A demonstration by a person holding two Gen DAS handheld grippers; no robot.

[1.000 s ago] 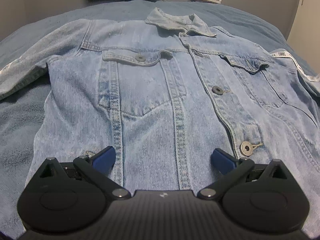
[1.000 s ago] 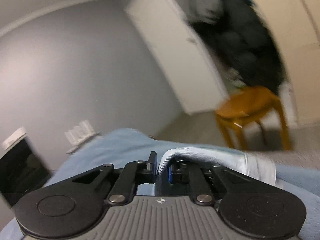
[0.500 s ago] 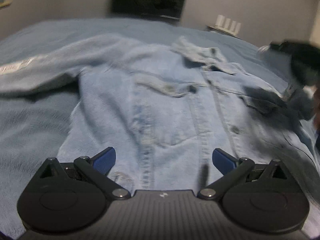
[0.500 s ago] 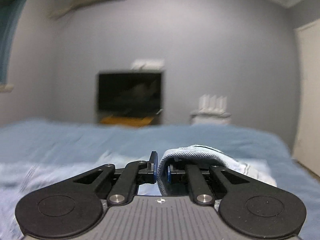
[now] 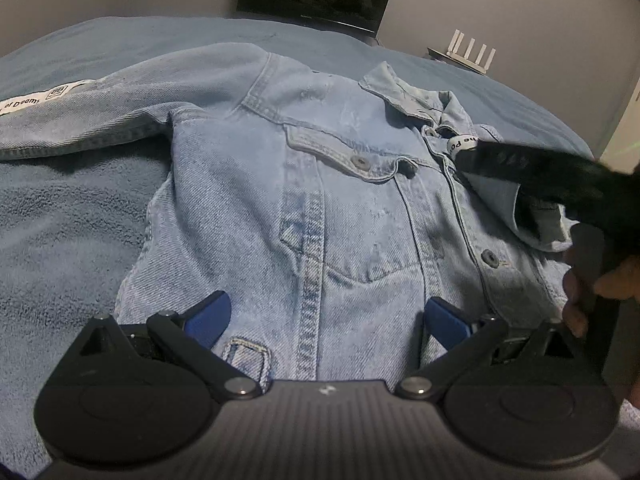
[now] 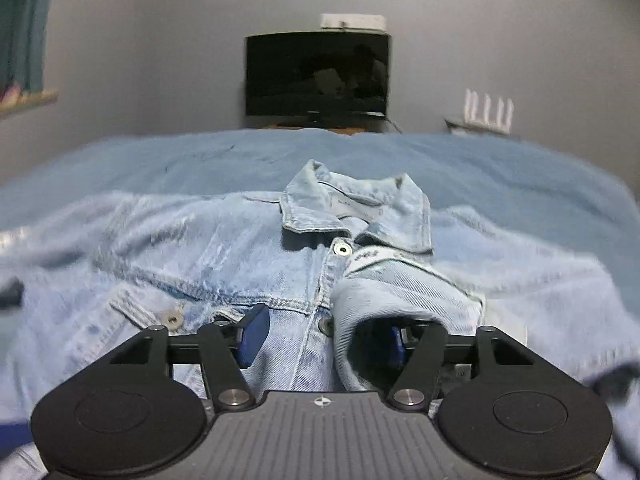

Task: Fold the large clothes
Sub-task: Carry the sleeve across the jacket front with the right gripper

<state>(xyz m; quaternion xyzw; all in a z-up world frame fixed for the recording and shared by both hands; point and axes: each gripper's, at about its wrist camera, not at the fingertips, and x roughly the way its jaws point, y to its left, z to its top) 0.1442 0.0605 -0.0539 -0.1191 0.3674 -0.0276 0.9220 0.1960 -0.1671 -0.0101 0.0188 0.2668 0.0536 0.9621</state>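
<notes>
A light blue denim jacket (image 5: pixel 328 208) lies front up on the bed, collar away from me; it also shows in the right wrist view (image 6: pixel 224 264). Its left sleeve (image 5: pixel 80 120) stretches out to the left. Its right sleeve (image 6: pixel 400 300) is folded across the chest, its cuff draped over my right gripper's right finger. My right gripper (image 6: pixel 324 340) is open over the chest; it shows as a dark blur in the left wrist view (image 5: pixel 540 172). My left gripper (image 5: pixel 328 316) is open and empty above the jacket's lower front.
The jacket lies on a blue blanket-covered bed (image 5: pixel 60 240). A dark TV (image 6: pixel 316 76) stands against the grey wall beyond the bed. A white router with antennas (image 6: pixel 488 110) sits at the back right.
My right gripper carried the right sleeve over the chest and opened its jaws; the cuff now hangs loose on one finger. My left gripper shifted leftward and stayed open.
</notes>
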